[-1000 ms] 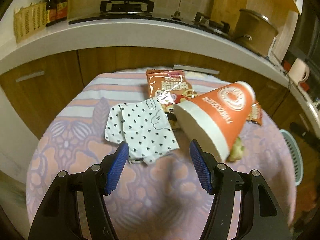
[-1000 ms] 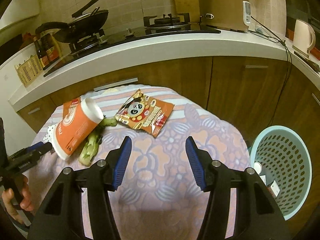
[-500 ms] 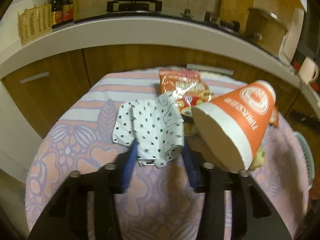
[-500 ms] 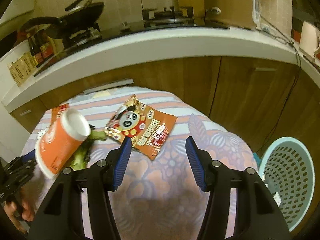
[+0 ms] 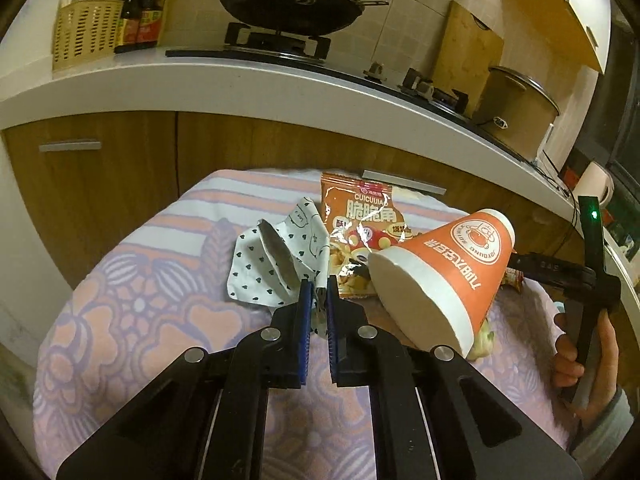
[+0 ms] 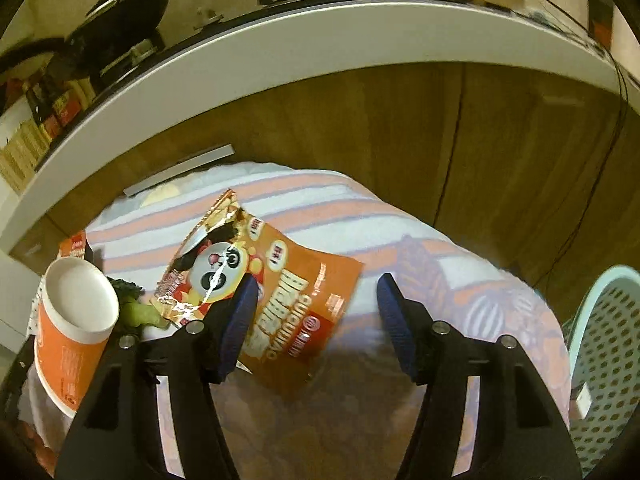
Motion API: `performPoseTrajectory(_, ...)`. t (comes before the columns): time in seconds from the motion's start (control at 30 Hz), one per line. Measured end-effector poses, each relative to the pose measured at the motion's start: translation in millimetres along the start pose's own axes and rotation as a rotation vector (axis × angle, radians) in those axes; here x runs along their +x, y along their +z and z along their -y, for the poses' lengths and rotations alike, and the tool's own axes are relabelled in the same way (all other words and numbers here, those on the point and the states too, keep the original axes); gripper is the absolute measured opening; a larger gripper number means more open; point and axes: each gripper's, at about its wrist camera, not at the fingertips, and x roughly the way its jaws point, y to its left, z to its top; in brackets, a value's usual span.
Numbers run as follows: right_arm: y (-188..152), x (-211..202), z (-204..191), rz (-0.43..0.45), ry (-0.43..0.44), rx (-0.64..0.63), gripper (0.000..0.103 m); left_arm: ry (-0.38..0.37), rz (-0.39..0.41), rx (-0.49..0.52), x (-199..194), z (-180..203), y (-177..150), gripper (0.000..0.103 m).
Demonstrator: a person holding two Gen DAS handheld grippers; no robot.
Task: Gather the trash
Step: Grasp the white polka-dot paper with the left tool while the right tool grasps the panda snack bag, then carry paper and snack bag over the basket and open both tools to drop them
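Note:
My left gripper (image 5: pixel 317 294) is shut on the near edge of a white wrapper with black hearts (image 5: pixel 272 268), which crumples up from the table. Behind it lies an orange snack bag (image 5: pixel 360 216). An orange paper cup (image 5: pixel 444 276) lies tipped on its side to the right, over green vegetable scraps (image 6: pixel 136 308). My right gripper (image 6: pixel 314 312) is open just above a panda snack bag (image 6: pixel 280 292), its left finger over the bag. The cup also shows in the right wrist view (image 6: pixel 76 332).
The table wears a pink and purple flowered cloth (image 5: pixel 140 320). A light blue perforated bin (image 6: pixel 608 360) stands on the floor to the right. A kitchen counter (image 5: pixel 240 80) with wok, stove and rice cooker runs behind the table.
My left gripper moved forward and closed on the heart-patterned wrapper, lifting its edge. My right gripper moved forward and down over the panda snack bag, staying open.

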Motion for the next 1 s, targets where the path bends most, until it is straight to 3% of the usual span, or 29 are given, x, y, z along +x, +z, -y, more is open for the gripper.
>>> performPoseTrajectory(0.03, 0, 0, -3, 0.001, -0.004, -0.014, 0.057, 0.0, 0.004, 0.0, -1, 0, 0, 0.005)
performPoseTrajectory(0.1, 0, 0, -7, 0.005, 0.02, -0.036, 0.036, 0.002, 0.009, 0.005, -1, 1, -1, 0.005)
performPoseTrajectory(0.17, -2, -3, -9, 0.014, 0.025, -0.045, 0.026, 0.004, 0.014, 0.01, -2, 1, 0, 0.005)
performPoseTrajectory(0.37, -9, -27, -10, 0.063, 0.073, -0.05, 0.005, 0.008, 0.056, 0.034, -14, 8, 2, 0.004)
performPoseTrajectory(0.63, -14, -76, 1, 0.153, 0.068, -0.057, 0.004, -0.061, 0.114, 0.077, -49, 42, 16, 0.004)
performPoseTrajectory(1.0, -24, -163, 45, 0.304, 0.018, -0.049, 0.004, -0.197, 0.157, 0.18, -77, 126, 28, 0.004)
